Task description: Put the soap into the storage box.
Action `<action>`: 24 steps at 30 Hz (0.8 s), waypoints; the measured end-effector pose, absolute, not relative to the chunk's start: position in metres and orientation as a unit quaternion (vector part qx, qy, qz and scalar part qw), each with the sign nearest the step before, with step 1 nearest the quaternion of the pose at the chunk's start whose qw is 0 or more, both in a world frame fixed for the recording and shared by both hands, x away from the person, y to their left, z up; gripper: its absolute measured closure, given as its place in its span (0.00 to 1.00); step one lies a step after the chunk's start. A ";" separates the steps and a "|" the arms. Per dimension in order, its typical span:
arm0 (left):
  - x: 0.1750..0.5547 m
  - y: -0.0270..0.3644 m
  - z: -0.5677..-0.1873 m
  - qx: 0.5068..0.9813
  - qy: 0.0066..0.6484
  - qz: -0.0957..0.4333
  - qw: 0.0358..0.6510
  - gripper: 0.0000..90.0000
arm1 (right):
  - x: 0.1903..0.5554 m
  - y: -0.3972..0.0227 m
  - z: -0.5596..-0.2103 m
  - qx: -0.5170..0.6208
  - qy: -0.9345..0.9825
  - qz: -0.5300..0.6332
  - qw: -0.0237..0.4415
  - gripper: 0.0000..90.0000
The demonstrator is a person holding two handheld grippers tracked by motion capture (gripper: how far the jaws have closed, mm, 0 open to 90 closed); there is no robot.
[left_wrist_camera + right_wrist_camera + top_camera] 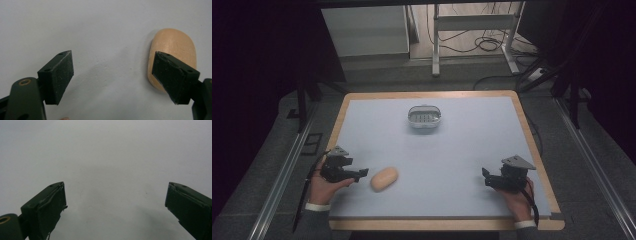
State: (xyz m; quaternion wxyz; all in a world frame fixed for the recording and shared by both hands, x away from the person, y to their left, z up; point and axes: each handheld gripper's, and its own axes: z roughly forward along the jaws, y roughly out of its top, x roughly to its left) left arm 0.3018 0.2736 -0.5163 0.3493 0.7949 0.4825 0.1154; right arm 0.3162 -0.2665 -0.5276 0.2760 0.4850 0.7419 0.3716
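The smooth, rounded, pale orange soap bar lies flat on the light grey table mat, near the front left part of it and well apart from the small white oval soap dish with a slotted bottom that stands at the far middle. The left gripper is just beside the bar with its jaws wide apart and nothing between them; in the left gripper view the bar sits off to one side, partly behind one pad, not in the gap. This is the main risk, I think: if the jaws close from here, one pad may land on top of the bar or push it sideways, and the bar could slide away on the mat instead of being caught. The rounded, slick surface may also squirt out of a grip that is not centred. The right gripper rests near the front right of the mat, jaws also apart and empty, too far to steady the bar.
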 end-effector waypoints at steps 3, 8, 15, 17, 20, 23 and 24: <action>0.301 0.275 -0.516 0.794 0.483 0.117 0.349 0.20 | 0.317 -0.268 -0.528 0.491 0.738 0.373 0.276 0.04; 0.300 0.275 -0.516 0.794 0.483 0.117 0.349 0.20 | 0.314 -0.267 -0.528 0.485 0.735 0.378 0.287 0.05; 0.297 0.278 -0.511 0.790 0.485 0.124 0.355 0.20 | 0.311 -0.268 -0.527 0.482 0.730 0.387 0.293 0.06; 0.297 0.279 -0.511 0.790 0.485 0.125 0.353 0.20 | 0.311 -0.268 -0.527 0.482 0.729 0.387 0.292 0.07; 0.297 0.279 -0.511 0.789 0.487 0.124 0.353 0.20 | 0.312 -0.269 -0.527 0.483 0.729 0.388 0.290 0.07; 0.299 0.279 -0.512 0.791 0.488 0.124 0.348 0.20 | 0.312 -0.269 -0.527 0.484 0.729 0.389 0.288 0.07; 0.299 0.279 -0.513 0.792 0.488 0.125 0.346 0.20 | 0.312 -0.269 -0.527 0.485 0.728 0.389 0.288 0.07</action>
